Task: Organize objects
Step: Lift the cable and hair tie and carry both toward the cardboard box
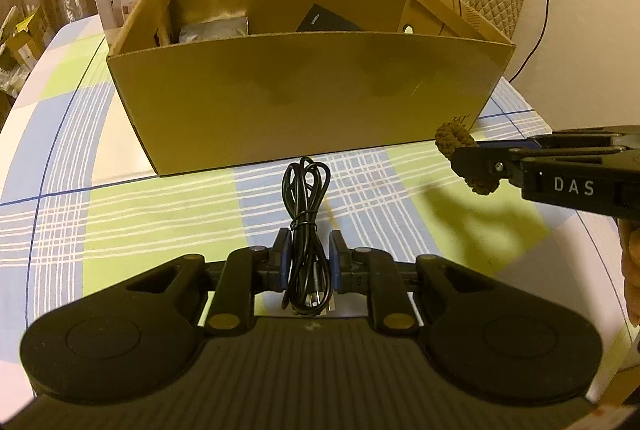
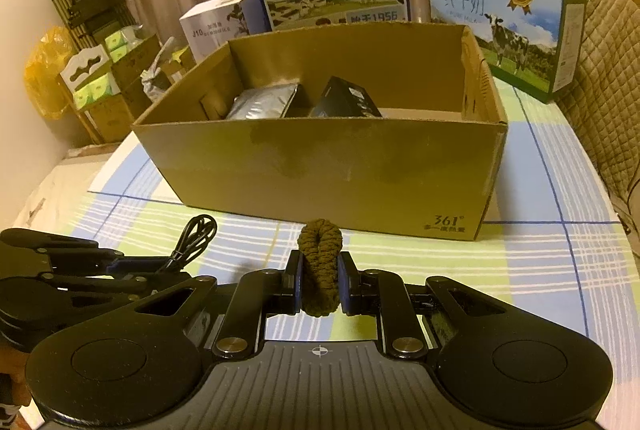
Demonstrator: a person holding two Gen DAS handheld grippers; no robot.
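My left gripper clamps a coiled black cable above the checked tablecloth, just short of the open cardboard box. My right gripper pinches a brown scrunchie beside it, near the box's front wall.

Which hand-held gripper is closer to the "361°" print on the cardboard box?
Right. The right hand-held gripper, shut on the brown hair tie, sits just before the box corner carrying the print. The left hand-held gripper, shut on the black cable, is further towards the opposite side.
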